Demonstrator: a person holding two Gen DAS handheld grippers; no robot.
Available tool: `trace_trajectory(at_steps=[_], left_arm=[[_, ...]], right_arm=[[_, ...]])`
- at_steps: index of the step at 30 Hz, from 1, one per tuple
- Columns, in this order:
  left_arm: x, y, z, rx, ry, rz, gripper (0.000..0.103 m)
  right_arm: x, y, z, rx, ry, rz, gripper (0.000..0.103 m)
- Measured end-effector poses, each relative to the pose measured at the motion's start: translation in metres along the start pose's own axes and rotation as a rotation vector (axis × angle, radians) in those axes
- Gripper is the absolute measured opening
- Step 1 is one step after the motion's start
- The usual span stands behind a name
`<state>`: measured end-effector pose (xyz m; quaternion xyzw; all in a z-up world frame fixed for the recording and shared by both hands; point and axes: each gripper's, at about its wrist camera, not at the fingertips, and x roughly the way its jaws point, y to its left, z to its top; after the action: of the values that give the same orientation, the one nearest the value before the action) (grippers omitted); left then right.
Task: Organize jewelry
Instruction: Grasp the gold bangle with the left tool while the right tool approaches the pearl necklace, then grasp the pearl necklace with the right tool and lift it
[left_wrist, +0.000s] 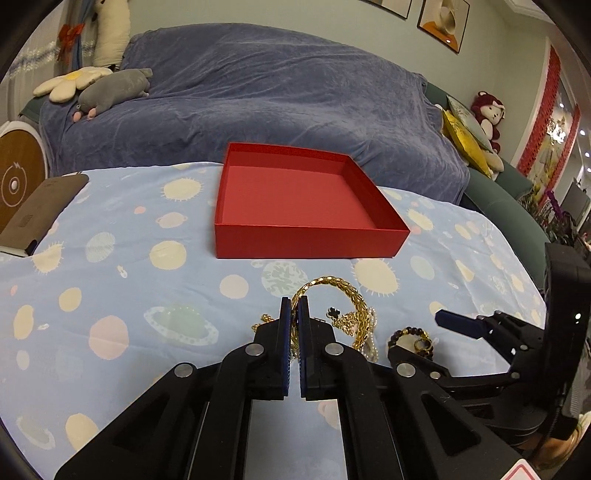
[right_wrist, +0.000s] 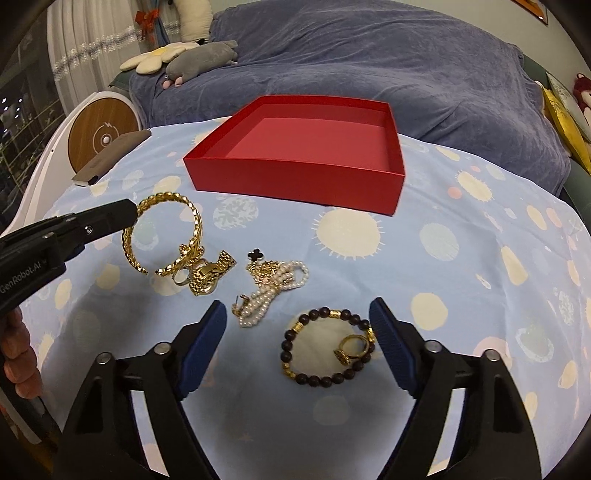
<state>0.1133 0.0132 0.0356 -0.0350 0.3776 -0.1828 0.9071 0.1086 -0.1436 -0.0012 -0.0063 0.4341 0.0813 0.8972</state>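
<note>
Pale blue cloth printed with suns and planets covers the work surface, with a sofa under a blue-grey throw behind it. On the cloth lies a loose cluster of jewelry. The gold chain bangle sits at the cluster's left end, and the left gripper is clenched on its rim, the two blue pads nearly together with gold links between them; in the right wrist view the same claw reaches in from the left edge and meets the bangle at its upper left. Just beside the bangle lies a gold watch, touching it. To the right of that, a pearl strand lies tangled with a gold chain carrying a black clover charm. Nearest the right gripper is a dark bead bracelet with a gold ring resting on its right side. That claw is spread wide, hovering with the bracelet between its fingertips and touching nothing. Beyond the jewelry stands an open red box, apart from every piece. A brown case lies at the cloth's far left edge.
</note>
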Motion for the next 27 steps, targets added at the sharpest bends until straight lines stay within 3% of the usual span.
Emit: trace_trajectory(at_steps=[5,13,14,27], left_arm=[[-0.004,0.007,0.003,-0.012,-0.009,0.020,0.001],[-0.003,0.006,0.001,-0.014,0.000,0.009,0.001],[-0.003,0.006,0.000,-0.011,0.002,0.011,0.001],[0.002,0.006,-0.001,-0.016,0.008,0.013,0.001]], right_arm=[[0.025,0.003,0.002,0.029,0.047,0.037,0.041],[0.042,-0.002,0.002,0.087,0.072,0.073,0.032],[0.043,0.000,0.001,0.080,0.077,0.067,0.026],[0.023,-0.004,-0.004,0.062,0.039,0.054,0.009]])
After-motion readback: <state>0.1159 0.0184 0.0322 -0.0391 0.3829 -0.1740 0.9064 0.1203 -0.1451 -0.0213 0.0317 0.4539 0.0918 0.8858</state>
